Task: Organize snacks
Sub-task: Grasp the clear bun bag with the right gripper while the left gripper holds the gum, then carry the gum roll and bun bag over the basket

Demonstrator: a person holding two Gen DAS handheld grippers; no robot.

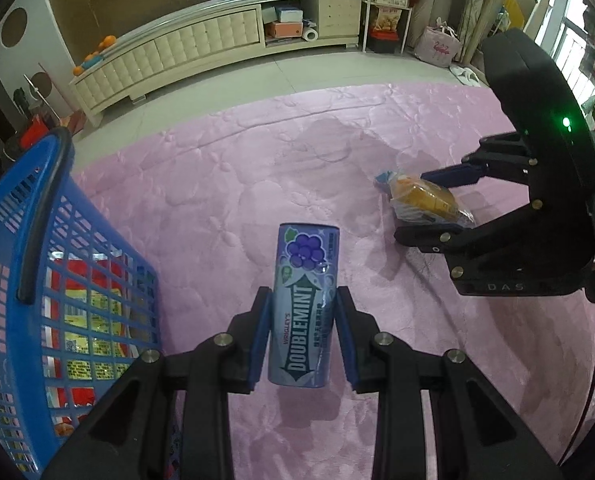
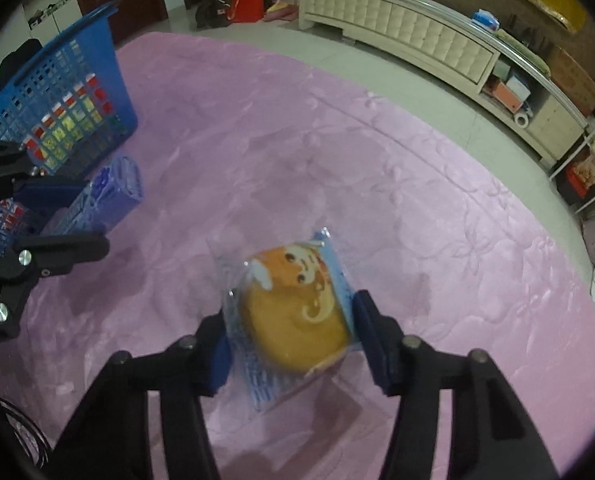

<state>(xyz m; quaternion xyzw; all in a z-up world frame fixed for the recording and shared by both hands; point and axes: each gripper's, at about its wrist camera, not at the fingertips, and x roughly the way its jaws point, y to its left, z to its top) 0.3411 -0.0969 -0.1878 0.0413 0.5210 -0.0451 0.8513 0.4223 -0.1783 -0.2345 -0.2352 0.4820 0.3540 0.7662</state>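
Between the blue pads of the left gripper (image 1: 301,320) stands a purple cylindrical Doublemint gum can (image 1: 303,304), clamped on both sides, just right of the blue plastic lattice basket (image 1: 37,240). Red and yellow snack packets (image 1: 85,304) lie inside that basket. Farther right of the basket, on the pink plush carpet (image 1: 257,160), the right gripper (image 2: 293,336) presses its pads on a round yellow cake in clear and blue wrapper (image 2: 293,320).
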